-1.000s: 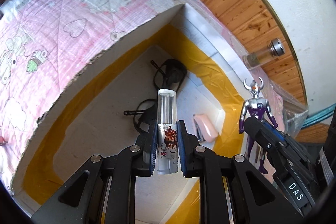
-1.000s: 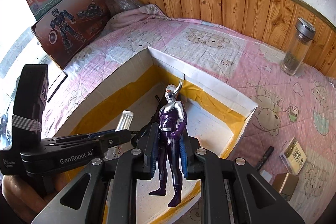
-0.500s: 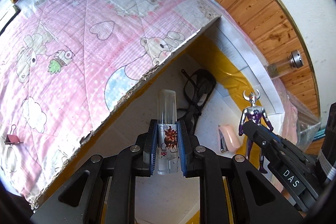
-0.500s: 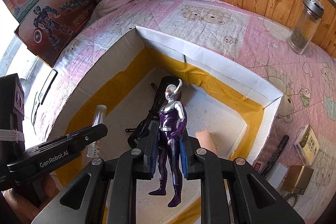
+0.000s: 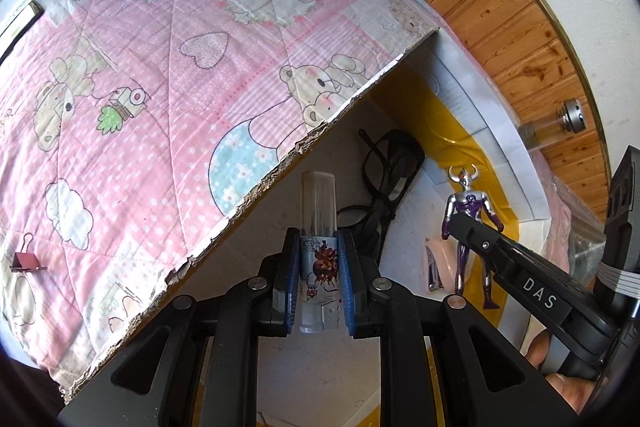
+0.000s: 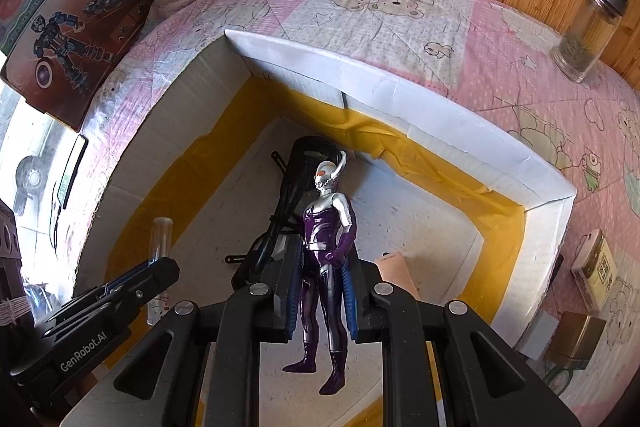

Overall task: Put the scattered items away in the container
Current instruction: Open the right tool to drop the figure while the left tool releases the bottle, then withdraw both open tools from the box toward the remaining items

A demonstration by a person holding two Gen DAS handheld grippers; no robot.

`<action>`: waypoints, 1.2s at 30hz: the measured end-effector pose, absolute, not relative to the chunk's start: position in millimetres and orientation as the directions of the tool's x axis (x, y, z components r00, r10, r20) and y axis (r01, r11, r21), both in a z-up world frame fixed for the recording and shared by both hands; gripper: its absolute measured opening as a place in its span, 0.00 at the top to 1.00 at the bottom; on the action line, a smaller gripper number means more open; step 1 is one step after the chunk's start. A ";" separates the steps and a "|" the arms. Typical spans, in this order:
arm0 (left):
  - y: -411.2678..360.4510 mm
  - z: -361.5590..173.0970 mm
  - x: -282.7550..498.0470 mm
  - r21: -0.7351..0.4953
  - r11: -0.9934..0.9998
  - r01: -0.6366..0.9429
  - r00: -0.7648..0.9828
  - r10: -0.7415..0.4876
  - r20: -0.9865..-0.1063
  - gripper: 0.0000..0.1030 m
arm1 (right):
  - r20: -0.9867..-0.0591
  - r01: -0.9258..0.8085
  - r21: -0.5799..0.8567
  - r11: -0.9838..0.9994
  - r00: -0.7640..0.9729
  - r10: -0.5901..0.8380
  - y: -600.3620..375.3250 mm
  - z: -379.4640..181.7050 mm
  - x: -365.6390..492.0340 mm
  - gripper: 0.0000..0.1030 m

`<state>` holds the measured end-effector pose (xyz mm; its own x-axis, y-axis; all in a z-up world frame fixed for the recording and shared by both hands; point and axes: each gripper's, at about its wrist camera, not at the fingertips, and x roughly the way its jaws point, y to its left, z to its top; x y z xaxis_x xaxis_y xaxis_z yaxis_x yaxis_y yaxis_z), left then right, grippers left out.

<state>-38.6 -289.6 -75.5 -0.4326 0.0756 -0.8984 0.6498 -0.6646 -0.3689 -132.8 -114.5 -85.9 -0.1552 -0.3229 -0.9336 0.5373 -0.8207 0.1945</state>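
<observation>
A white box (image 6: 400, 95) with yellow tape inside sits on a pink bedspread. My left gripper (image 5: 319, 251) is shut on a clear plastic tube (image 5: 319, 223) with a red printed label, held over the box's left side. My right gripper (image 6: 323, 267) is shut on a purple and silver horned action figure (image 6: 326, 239), hanging above the box floor. The figure (image 5: 470, 211) and the right gripper show at the right of the left wrist view. The tube (image 6: 160, 239) and the left gripper (image 6: 160, 267) show at the left of the right wrist view.
Black glasses (image 6: 296, 187) and a pink stapler (image 5: 434, 263) lie in the box. Outside it on the bedspread are a red binder clip (image 5: 26, 261), a glass jar (image 6: 590, 27), small boxes (image 6: 596, 267) and toy cartons (image 6: 68, 39). A wooden wall runs behind.
The right gripper has sunk with the figure closer to the box floor. The left wrist view has swung left, so more bedspread and less of the box shows. Both grips hold.
</observation>
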 end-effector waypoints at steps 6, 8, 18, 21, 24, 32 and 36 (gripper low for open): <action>-288.2 -77.3 -41.1 -0.375 -0.663 0.647 -0.431 0.087 -0.898 0.82 | -0.944 0.528 0.194 -0.827 -0.130 -0.304 -117.9 -93.7 -138.0 0.81; -288.4 -78.0 -41.5 -0.376 -0.661 0.649 -0.430 0.089 -0.898 0.82 | -0.945 0.525 0.198 -0.828 -0.122 -0.303 -119.3 -95.5 -139.1 0.81; -292.5 -82.2 -41.6 -0.376 -0.633 0.677 -0.417 0.091 -0.904 0.70 | -0.943 0.538 0.175 -0.825 -0.148 -0.297 -120.2 -93.1 -137.9 0.71; -293.0 -82.3 -40.9 -0.378 -0.634 0.675 -0.420 0.091 -0.903 0.69 | -0.940 0.534 0.188 -0.824 -0.145 -0.308 -117.3 -91.0 -136.9 0.71; -291.8 -79.7 -39.7 -0.380 -0.635 0.672 -0.425 0.089 -0.901 0.69 | -0.936 0.532 0.199 -0.823 -0.146 -0.320 -113.0 -87.7 -133.8 0.70; -279.6 -62.6 -38.1 -0.384 -0.675 0.630 -0.473 0.059 -0.879 0.65 | -0.895 0.556 0.293 -0.778 -0.127 -0.428 -102.2 -73.2 -119.0 0.64; -260.8 -49.7 -38.1 -0.392 -0.727 0.563 -0.514 0.064 -0.856 0.64 | -0.860 0.595 0.303 -0.744 -0.165 -0.483 -92.1 -54.0 -102.8 0.63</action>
